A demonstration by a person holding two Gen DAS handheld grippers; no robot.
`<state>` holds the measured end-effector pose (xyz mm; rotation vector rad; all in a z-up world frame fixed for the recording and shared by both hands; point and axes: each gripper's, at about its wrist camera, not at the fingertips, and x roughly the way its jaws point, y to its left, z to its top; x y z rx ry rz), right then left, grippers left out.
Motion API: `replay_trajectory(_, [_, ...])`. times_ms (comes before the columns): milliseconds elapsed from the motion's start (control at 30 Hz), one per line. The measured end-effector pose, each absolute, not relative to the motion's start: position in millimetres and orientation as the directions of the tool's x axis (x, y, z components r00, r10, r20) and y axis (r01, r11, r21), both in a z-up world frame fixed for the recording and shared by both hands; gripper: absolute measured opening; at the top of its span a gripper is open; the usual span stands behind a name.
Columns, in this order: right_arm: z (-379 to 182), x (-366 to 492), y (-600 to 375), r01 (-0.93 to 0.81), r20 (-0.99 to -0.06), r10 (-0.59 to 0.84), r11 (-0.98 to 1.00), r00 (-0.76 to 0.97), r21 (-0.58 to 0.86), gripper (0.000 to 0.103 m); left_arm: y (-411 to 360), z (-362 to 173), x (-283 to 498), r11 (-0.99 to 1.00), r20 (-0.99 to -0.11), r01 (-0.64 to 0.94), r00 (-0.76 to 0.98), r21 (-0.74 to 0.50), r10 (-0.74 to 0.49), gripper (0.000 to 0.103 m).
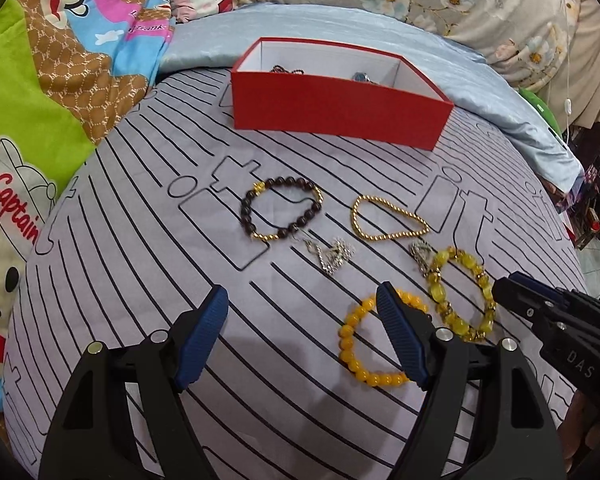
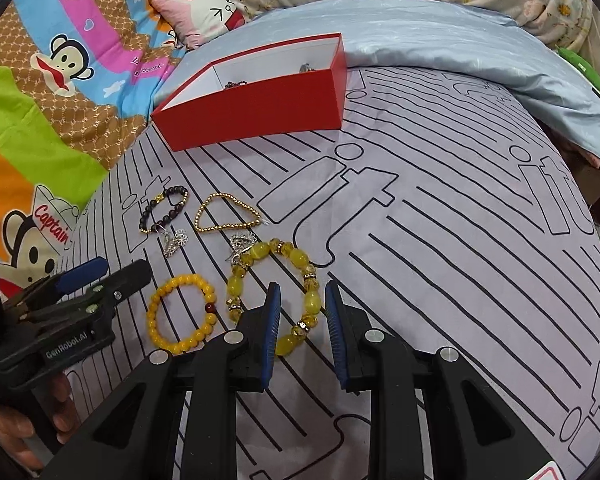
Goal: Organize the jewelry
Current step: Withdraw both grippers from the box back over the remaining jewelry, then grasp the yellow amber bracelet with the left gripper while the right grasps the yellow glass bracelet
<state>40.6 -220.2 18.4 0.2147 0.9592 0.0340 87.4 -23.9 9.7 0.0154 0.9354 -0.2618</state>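
A red box point(image 1: 332, 108) with a white inside stands at the back of the grey lined cloth and holds some jewelry; it also shows in the right wrist view point(image 2: 256, 112). Loose on the cloth lie a dark bead bracelet point(image 1: 280, 208), a thin gold chain bracelet point(image 1: 384, 216), silver pieces point(image 1: 332, 256), an orange bead bracelet point(image 1: 364, 340) and a yellow stone bracelet point(image 2: 276, 296). My left gripper point(image 1: 304, 312) is open and empty, its right finger over the orange bracelet. My right gripper point(image 2: 302, 308) is open, its fingers on either side of the yellow bracelet's near right part.
The cloth point(image 2: 460, 260) covers a rounded bed surface. A cartoon monkey blanket point(image 1: 40, 100) lies to the left, a pale blue sheet point(image 2: 460, 40) and floral pillows behind. The bed drops off at the right edge.
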Motion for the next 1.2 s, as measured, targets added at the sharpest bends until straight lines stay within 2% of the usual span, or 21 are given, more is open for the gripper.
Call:
replay_trajectory(133, [17, 44, -221, 0.068, -0.810, 0.119, 0.979, 0.574, 0.191, 0.024, -32, 5, 85, 0.967, -0.798, 0.243, 0.567, -0.077, -0.206, 0.071])
replay_trajectory(333, [13, 51, -218, 0.060, -0.813, 0.118, 0.981, 0.570, 0.184, 0.024, -40, -5, 83, 0.956, -0.808, 0.280, 0.540, -0.091, -0.235, 0.060])
replay_trajectory(567, [4, 55, -214, 0.056, -0.822, 0.115, 0.983, 0.558, 0.176, 0.024, -46, -7, 76, 0.953, -0.798, 0.299, 0.562, -0.048, -0.217, 0.055])
replay_trajectory(733, [2, 56, -211, 0.044, -0.816, 0.100, 0.988, 0.569, 0.151, 0.023, -49, -8, 71, 0.948, -0.789, 0.317, 0.575, -0.027, -0.214, 0.044])
replay_trajectory(800, [2, 57, -208, 0.039, -0.819, 0.084, 0.991, 0.568, 0.129, 0.017, -51, -7, 69, 0.944, -0.788, 0.330, 0.576, -0.022, -0.220, 0.030])
replay_trajectory(833, [2, 57, -207, 0.037, -0.820, 0.082, 0.991, 0.566, 0.125, 0.010, -51, -7, 69, 0.941, -0.788, 0.336, 0.572, -0.027, -0.227, 0.026])
replay_trajectory(900, [2, 55, -208, 0.036, -0.820, 0.106, 0.988, 0.563, 0.152, 0.010, -51, -6, 68, 0.935, -0.790, 0.350, 0.560, -0.048, -0.250, 0.010])
replay_trajectory(1200, [17, 37, -217, 0.046, -0.800, 0.137, 0.979, 0.584, 0.200, 0.010, -49, -4, 66, 0.922, -0.800, 0.366, 0.512, -0.128, -0.314, 0.007])
